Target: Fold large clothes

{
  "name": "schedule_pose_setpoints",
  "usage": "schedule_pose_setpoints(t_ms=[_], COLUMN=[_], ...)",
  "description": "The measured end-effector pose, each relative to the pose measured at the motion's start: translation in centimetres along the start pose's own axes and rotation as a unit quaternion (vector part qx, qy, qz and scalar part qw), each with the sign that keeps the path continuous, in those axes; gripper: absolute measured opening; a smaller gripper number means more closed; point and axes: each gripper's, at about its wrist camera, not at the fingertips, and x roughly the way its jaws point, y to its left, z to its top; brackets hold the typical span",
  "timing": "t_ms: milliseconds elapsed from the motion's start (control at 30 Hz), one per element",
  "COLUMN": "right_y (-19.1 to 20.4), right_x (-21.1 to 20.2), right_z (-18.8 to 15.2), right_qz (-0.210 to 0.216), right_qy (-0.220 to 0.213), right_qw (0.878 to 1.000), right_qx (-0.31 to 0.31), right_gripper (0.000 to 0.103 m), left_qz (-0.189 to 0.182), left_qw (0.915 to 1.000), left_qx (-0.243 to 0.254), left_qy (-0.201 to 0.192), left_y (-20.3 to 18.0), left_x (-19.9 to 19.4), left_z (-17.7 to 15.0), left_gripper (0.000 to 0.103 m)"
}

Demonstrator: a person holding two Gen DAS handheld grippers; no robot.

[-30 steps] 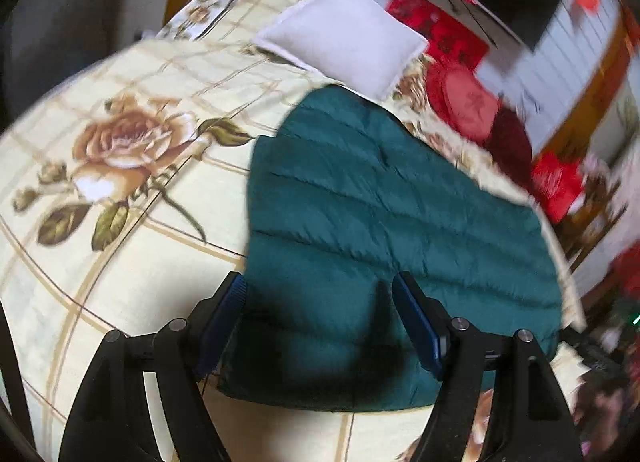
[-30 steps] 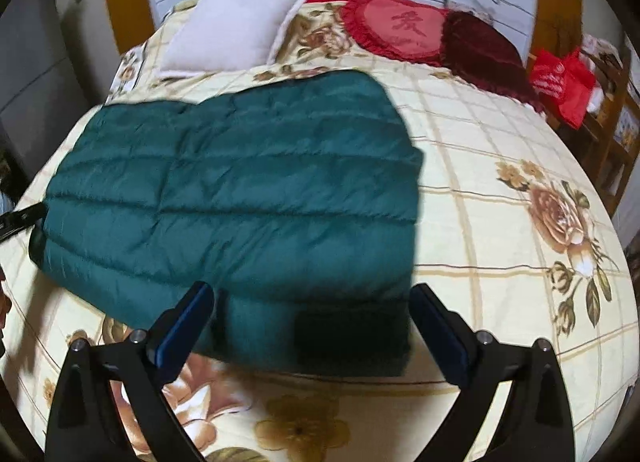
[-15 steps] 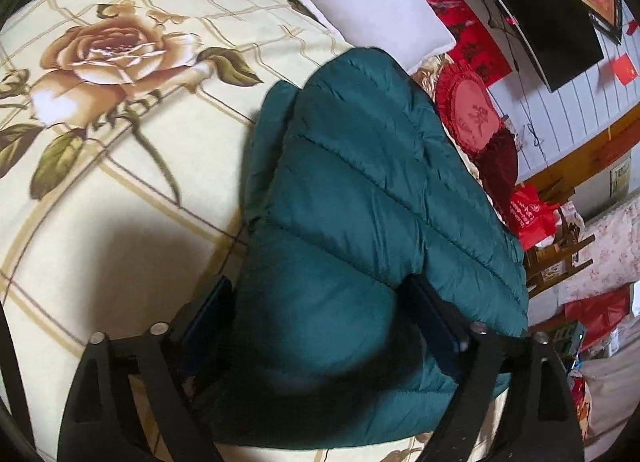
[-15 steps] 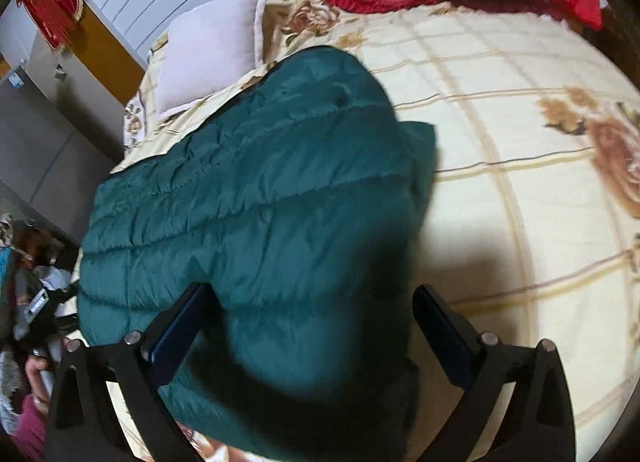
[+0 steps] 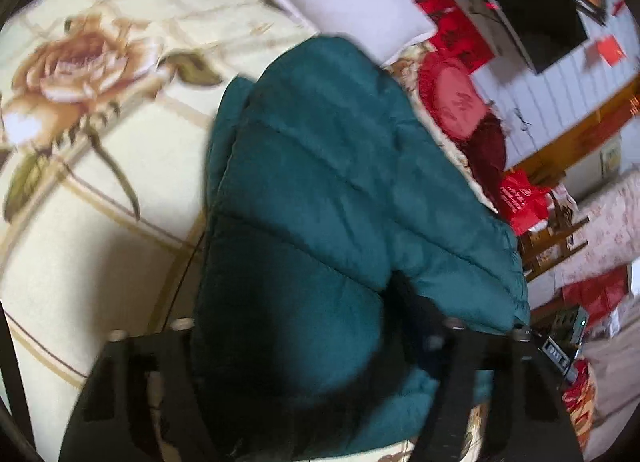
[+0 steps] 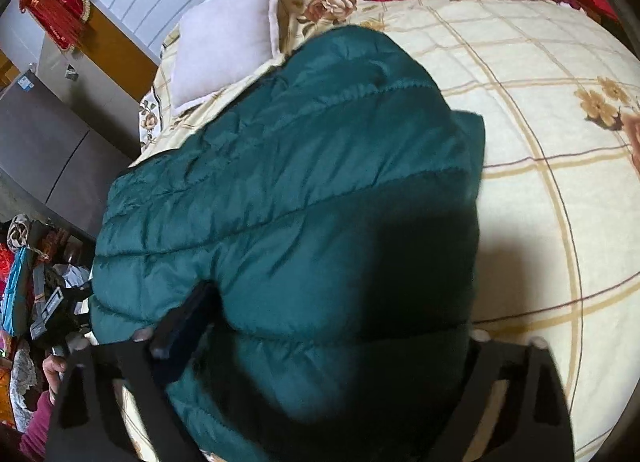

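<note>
So the dark green quilted puffer jacket [image 6: 304,189] is lying flat on the cream floral-print bed cover [image 6: 540,109], with its near hem right at both tools. The left tool [image 5: 292,338] and the right tool [image 6: 320,326] are each straddling a fat bulge of that padded hem, and both sets of jaws are closing in on it right now, fabric between them. From the pictures I can't really say the pads are biting yet, it looks more like they're squeezing in on a puffed-up wad. Biggest risk imo: puffer fabric is slick and full of air, so the jaws may only pinch the top layer, or the stuffing may squish out sideways, and then the hem slides free as soon as it gets lifted to fold. Second thing, the two grabs look uneven, one side bunched more than the other, so the fold line could come out crooked, with one corner lagging. Also, if a tool digs too low, it could catch the bed cover along with the jacket and drag it up. The white square pillow [image 6: 228,41] sits just beyond the collar end, so a long fold-over might land on it.
</note>
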Motion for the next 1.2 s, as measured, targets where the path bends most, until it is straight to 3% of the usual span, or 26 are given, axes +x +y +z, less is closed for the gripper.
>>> schedule_pose_setpoints(t_ms=[100, 200, 400, 567, 667, 767, 800, 867, 967, 1100, 1200], right_y=[1.3, 2.8, 6.2, 6.5, 5.8, 4.5, 3.9, 3.4, 4.2, 6.8, 9.4], right_x=[-1.8, -4.2, -9.5, -13.5, -14.3, -12.1, -11.0, -10.9, -13.0, -16.5, -18.9], right_z=[-0.2, -0.6, -3.0, -7.2, -10.5, -13.0, -13.6, -14.2, -14.2, -14.4, -14.7], right_qz=[0.002, 0.011, 0.030, 0.054, 0.036, -0.056, -0.073, -0.070, -0.097, -0.143, -0.157], right_qy=[-0.018, -0.037, -0.050, -0.037, -0.028, 0.012, 0.030, 0.020, 0.001, -0.035, -0.067], right_qw=[1.000, 0.999, 0.997, 0.997, 0.998, 0.997, 0.996, 0.997, 0.995, 0.987, 0.982], right_qx=[-0.015, -0.027, -0.058, -0.048, -0.050, -0.045, -0.042, -0.022, -0.016, -0.057, -0.087], right_gripper=[0.055, 0.045, 0.043, 0.043, 0.048, 0.072, 0.080, 0.081, 0.081, 0.082, 0.082], left_qz=[-0.008, -0.022, -0.057, -0.061, -0.016, 0.022, 0.026, 0.037, 0.098, 0.137, 0.146], left_qw=[0.9995, 0.9981, 0.9938, 0.9928, 0.9939, 0.9949, 0.9958, 0.9961, 0.9885, 0.9737, 0.9690], left_qx=[0.026, 0.054, 0.093, 0.103, 0.105, 0.082, 0.074, 0.073, 0.114, 0.169, 0.183], left_qy=[-0.013, -0.020, -0.017, 0.003, 0.030, 0.055, 0.047, 0.034, -0.013, -0.067, -0.080], left_y=[-1.2, -2.7, -3.9, -2.7, -1.1, 0.3, 0.8, 0.5, -1.7, -4.7, -5.8], left_x=[-2.0, -4.4, -9.9, -12.8, -11.5, -9.5, -9.6, -10.4, -13.4, -16.4, -17.3], left_z=[-0.2, -0.6, -3.4, -7.5, -9.7, -10.6, -10.9, -11.0, -11.4, -12.1, -13.0], left_gripper=[0.047, 0.044, 0.042, 0.043, 0.051, 0.075, 0.076, 0.076, 0.076, 0.076, 0.076])
